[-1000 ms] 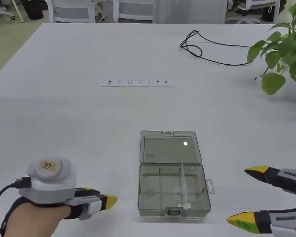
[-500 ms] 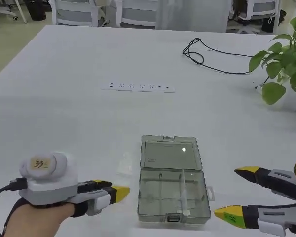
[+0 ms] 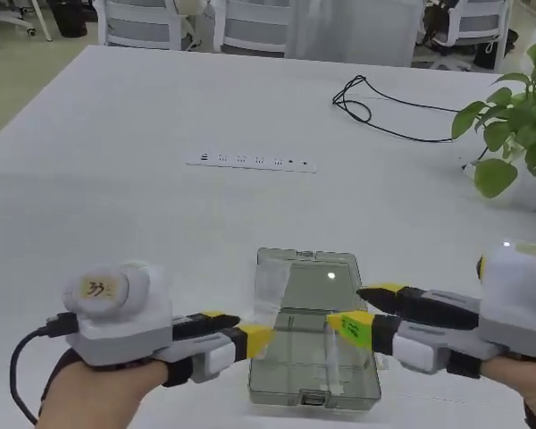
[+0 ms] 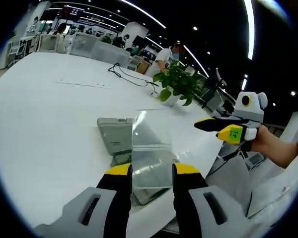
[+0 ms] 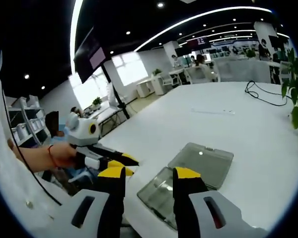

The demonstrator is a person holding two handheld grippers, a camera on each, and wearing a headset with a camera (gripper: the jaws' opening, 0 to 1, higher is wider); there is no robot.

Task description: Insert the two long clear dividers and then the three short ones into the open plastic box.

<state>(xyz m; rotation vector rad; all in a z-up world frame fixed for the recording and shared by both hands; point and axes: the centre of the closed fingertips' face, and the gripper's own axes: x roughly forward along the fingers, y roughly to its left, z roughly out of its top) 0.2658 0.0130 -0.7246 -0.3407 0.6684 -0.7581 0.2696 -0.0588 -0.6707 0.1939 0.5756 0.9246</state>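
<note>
While the left gripper point(image 3: 241, 329) pinches a clear divider point(image 4: 151, 148) by its near edge, upright above the tabletop point(image 3: 125, 214) just left of the open plastic box point(image 3: 281, 362), the right gripper point(image 3: 364, 308) hovers over the box's right half, jaws spread with nothing between them. One clear strip point(image 3: 332, 356) already stands in the box, running near to far, right of centre. The step in hand looks like seating another divider, probably the second long one, though its length is hard to judge. Next it must be carried right over the box, lined up with the wall slots left of the standing strip, and pressed straight down.
</note>
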